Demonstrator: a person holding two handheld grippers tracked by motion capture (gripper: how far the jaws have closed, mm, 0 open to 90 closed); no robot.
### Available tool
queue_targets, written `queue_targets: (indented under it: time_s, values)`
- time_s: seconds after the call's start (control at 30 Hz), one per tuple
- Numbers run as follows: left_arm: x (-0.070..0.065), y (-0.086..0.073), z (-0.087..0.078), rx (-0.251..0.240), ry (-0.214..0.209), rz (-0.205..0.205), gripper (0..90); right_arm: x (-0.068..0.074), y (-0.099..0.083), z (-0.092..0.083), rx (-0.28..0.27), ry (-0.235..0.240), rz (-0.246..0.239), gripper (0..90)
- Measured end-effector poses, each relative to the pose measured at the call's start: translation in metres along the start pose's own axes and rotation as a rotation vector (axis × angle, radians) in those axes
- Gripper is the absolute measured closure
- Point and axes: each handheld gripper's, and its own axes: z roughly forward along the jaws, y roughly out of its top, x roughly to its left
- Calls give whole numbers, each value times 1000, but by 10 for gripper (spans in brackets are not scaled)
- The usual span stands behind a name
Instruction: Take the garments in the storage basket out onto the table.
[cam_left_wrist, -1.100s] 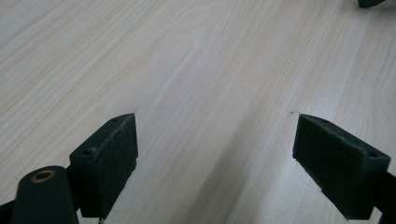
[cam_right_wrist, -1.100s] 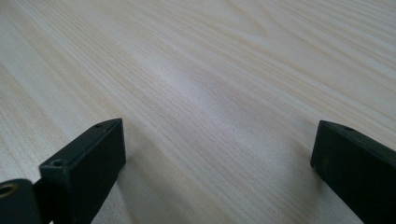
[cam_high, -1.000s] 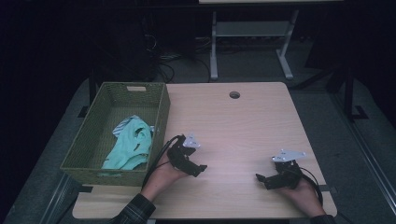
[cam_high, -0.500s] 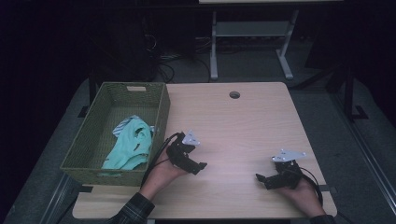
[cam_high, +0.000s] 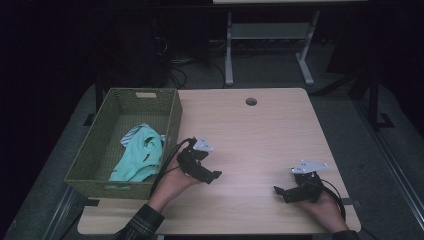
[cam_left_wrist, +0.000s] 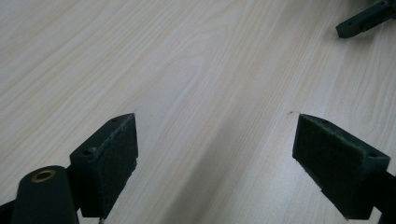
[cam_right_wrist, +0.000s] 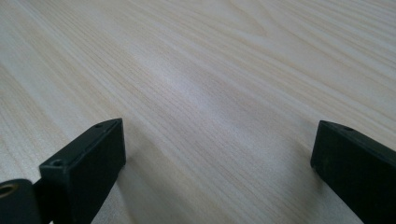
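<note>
Each black hand-held gripper carries a light grey three-cornered plate on top and two black block-shaped jaws. On the left hand-held gripper (cam_high: 199, 165), black cables loop from its rear, and a brass-coloured bushing sits beside one jaw. Each jaw block shows a small screw hole near its edge. The right hand-held gripper (cam_high: 299, 188) trails one black cable. Behind the left hand-held gripper, the forearm wears a dark plaid sleeve (cam_high: 141, 226).

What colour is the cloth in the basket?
Mint green cloth with a striped piece at its top; the high view shows it best.

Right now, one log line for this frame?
left hand-held gripper: open, empty | right hand-held gripper: open, empty | cloth: in basket | table: bare between
</note>
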Motion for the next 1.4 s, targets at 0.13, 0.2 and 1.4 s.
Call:
queue_targets:
  time_s: [0.13, 0.2, 1.4]
  values:
    - [0, 2, -2, -3, -4, 1, 136, 0, 0, 0, 0, 0, 0, 27]
    - [0, 3, -2, -1, -5, 6, 136, 0, 0, 0, 0, 0, 0, 27]
    - [21, 13, -39, -38, 12, -5, 142, 0, 0, 0, 1, 0, -2, 27]
